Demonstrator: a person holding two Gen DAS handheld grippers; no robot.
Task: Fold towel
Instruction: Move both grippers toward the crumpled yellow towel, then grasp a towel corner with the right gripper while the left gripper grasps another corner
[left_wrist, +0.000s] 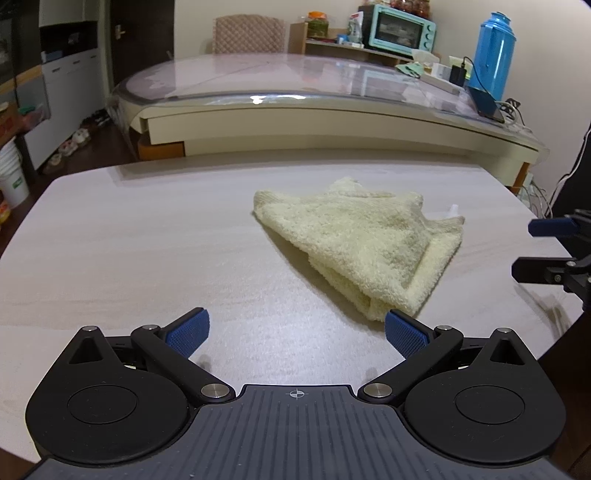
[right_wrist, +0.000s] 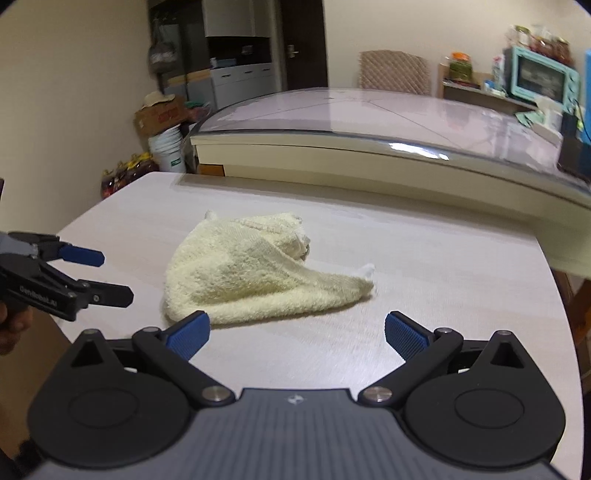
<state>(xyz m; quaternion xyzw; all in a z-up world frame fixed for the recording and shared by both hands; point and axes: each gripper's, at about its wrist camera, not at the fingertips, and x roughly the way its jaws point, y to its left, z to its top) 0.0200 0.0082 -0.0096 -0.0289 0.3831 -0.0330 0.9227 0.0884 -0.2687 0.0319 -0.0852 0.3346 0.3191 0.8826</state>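
A pale yellow towel (left_wrist: 365, 240) lies crumpled in a loose heap on the light wood table (left_wrist: 147, 258). It also shows in the right wrist view (right_wrist: 255, 273). My left gripper (left_wrist: 295, 332) is open and empty, just short of the towel's near tip. It also shows at the left edge of the right wrist view (right_wrist: 110, 277). My right gripper (right_wrist: 297, 332) is open and empty, close in front of the towel's near edge. It shows at the right edge of the left wrist view (left_wrist: 524, 247).
A glass-topped table (left_wrist: 295, 85) stands beyond the wood table. On it are a blue thermos (left_wrist: 493, 51), a phone and cables. A teal toaster oven (left_wrist: 402, 27) sits on a shelf behind. White buckets (right_wrist: 170, 147) and boxes stand on the floor to the left.
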